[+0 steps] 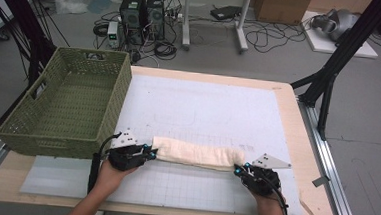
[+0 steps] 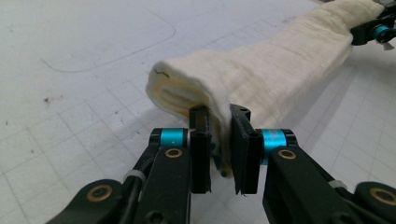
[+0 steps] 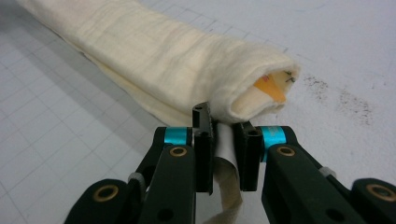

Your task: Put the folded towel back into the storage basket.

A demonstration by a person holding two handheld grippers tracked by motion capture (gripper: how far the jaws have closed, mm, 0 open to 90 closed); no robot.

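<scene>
Table (image 1: 289,101) carries a white gridded mat (image 1: 203,108); a green woven basket (image 1: 66,105) sits at the table's far-left corner, overhanging the mat's left edge, and serves as the reference here. The cream towel (image 1: 195,154), folded into a long narrow band, lies on the mat just right of the basket's near-right corner and runs away from the basket toward the right. Left gripper (image 1: 148,152) sits at the towel end nearest the basket; in the left gripper view its jaws stand nearly shut with a fold of the cloth edge (image 2: 219,126) pinched between them, so gripping the towel. Right gripper (image 1: 238,169) is at the end farthest from the basket; in the right gripper view (image 3: 225,140) its jaws are closed on a thin flap of cloth, with an orange tag (image 3: 269,88) visible inside the fold above. Judgement: the step in hand looks like a two-ended lift or further fold of the band, possibly bound for the basket. To do it well: keep both pinches firm, raise both ends together and level so the layers do not slide open, hold light tension along the band without stretching it. Risk: the right pinch appears to hold only a lower layer, so the upper folds may spill on lift; a deeper bite through all layers would be safer.
</scene>
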